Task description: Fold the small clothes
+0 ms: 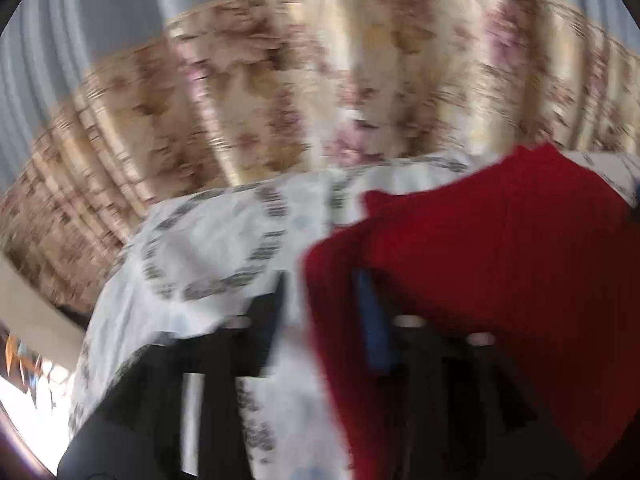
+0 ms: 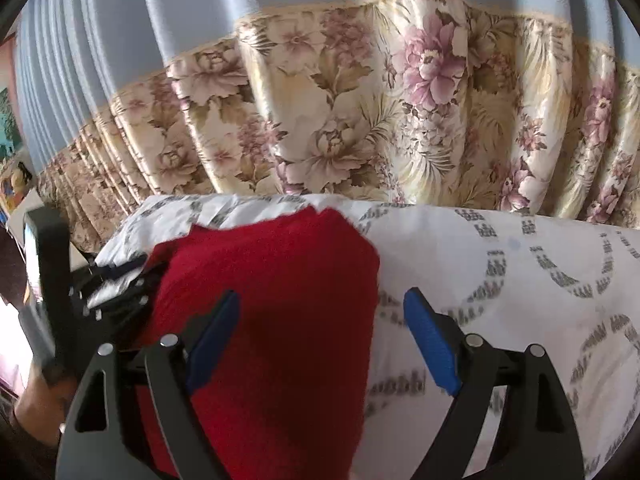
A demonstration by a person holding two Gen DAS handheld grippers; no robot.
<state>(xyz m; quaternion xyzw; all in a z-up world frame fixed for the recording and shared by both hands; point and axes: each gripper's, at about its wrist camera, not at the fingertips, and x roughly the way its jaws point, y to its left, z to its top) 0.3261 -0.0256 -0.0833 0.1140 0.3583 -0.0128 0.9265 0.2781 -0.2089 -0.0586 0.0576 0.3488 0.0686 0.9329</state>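
Note:
A red knitted garment point(image 2: 272, 320) lies on a white bed sheet point(image 2: 500, 280) printed with grey rings. My right gripper point(image 2: 320, 340) is open, its blue-padded fingers point(image 2: 430, 344) spread wide; the left finger is over the red cloth, the right one over bare sheet. In the blurred left wrist view the red garment point(image 1: 500, 260) drapes over the right finger of my left gripper point(image 1: 328, 312). One blue pad point(image 1: 372, 320) shows against the cloth. The blur hides whether the left jaws are closed. The left gripper also shows at the left of the right wrist view point(image 2: 108, 288), beside the garment.
A floral curtain point(image 2: 360, 120) hangs right behind the bed, with a pale blue curtain point(image 2: 200, 12) above it. The sheet's far edge runs along the curtain. Clutter shows at the far left edge point(image 2: 16, 184).

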